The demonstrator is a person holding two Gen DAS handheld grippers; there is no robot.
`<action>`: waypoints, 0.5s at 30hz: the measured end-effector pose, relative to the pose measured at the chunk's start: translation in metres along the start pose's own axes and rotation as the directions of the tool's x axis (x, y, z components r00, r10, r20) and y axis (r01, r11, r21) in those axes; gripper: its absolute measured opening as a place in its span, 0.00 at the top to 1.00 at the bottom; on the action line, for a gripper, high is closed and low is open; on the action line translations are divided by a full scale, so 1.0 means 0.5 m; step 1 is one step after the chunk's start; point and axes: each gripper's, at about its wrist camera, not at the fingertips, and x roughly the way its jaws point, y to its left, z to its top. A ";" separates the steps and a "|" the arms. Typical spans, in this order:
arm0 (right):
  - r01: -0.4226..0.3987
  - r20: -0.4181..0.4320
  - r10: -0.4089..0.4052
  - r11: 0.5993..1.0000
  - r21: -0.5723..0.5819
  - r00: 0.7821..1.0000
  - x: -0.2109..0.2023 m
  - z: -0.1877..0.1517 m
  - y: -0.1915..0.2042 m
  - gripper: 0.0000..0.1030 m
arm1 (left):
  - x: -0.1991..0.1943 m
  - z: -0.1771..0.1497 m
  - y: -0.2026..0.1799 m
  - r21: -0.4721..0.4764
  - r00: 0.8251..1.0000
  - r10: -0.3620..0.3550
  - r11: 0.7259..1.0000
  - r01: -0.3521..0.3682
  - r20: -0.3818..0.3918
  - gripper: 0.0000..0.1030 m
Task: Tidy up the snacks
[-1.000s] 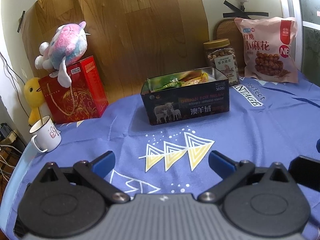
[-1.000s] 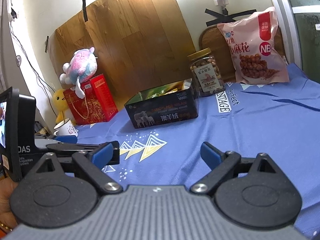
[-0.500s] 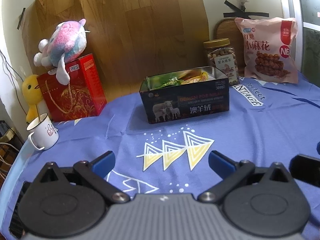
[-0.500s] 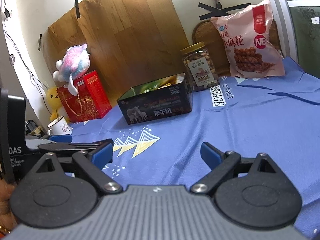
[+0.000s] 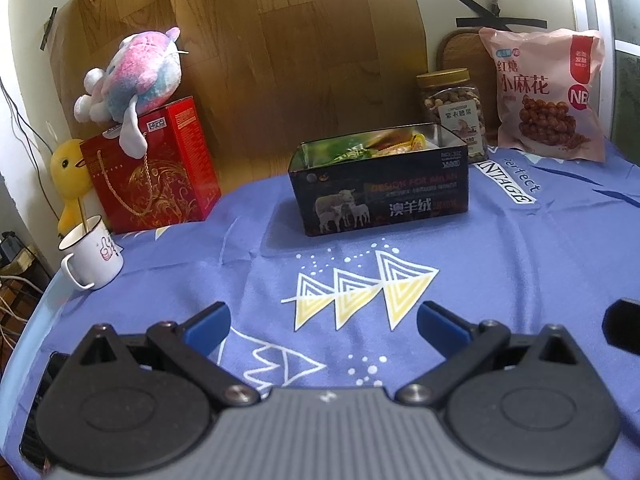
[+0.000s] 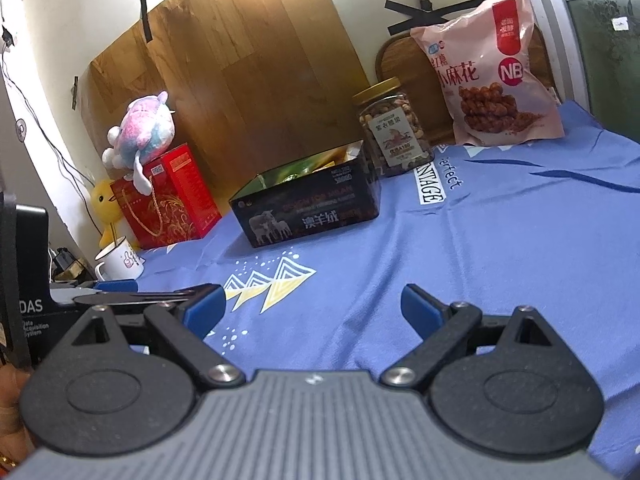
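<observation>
1. Since a second ago, your right gripper [image 6: 314,312] has swung its view: the pink snack bag [image 6: 488,76] and nut jar [image 6: 394,130] now sit higher and further right in the right wrist view, while the left wrist view has barely shifted.
2. Both tools stand with jaws wide apart and empty, low over the near part of the blue cloth [image 5: 500,264]; your left gripper [image 5: 322,322] faces the dark tin [image 5: 380,194] head-on.
3. The tin sits mid-cloth, already holding wrappers. The jar stands just behind its right end, the bag further right against the wall.
4. Judging by the layout, one of these is your next pick. Approach the jar level, pads across its body below the lid; take the bag by an upper edge, since it will sag.
5. You cannot tell what fills the tin, its contents being blurred. The jar's base is hidden behind the tin in the left wrist view.
</observation>
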 end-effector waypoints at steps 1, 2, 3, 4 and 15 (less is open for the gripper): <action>0.002 0.003 -0.002 1.000 0.004 1.000 -0.002 0.000 -0.003 0.07 | -0.001 0.000 -0.002 0.001 1.000 0.000 1.000 0.000 0.001 0.00; 0.002 0.005 -0.002 1.000 0.006 1.000 -0.004 0.000 -0.005 0.07 | -0.003 0.000 -0.004 0.004 1.000 0.001 1.000 -0.001 0.003 0.00; 0.001 0.009 -0.001 1.000 0.009 1.000 -0.006 0.000 -0.006 0.07 | -0.004 0.000 -0.006 0.006 1.000 0.001 1.000 -0.001 0.004 0.00; 0.001 0.012 -0.001 1.000 0.011 1.000 -0.008 -0.001 -0.008 0.07 | -0.005 0.000 -0.008 0.008 1.000 0.000 1.000 0.000 0.003 0.00; 0.008 0.017 -0.008 1.000 0.016 1.000 -0.015 -0.001 -0.012 0.07 | -0.003 -0.002 -0.004 0.004 1.000 -0.008 1.000 0.008 0.006 0.00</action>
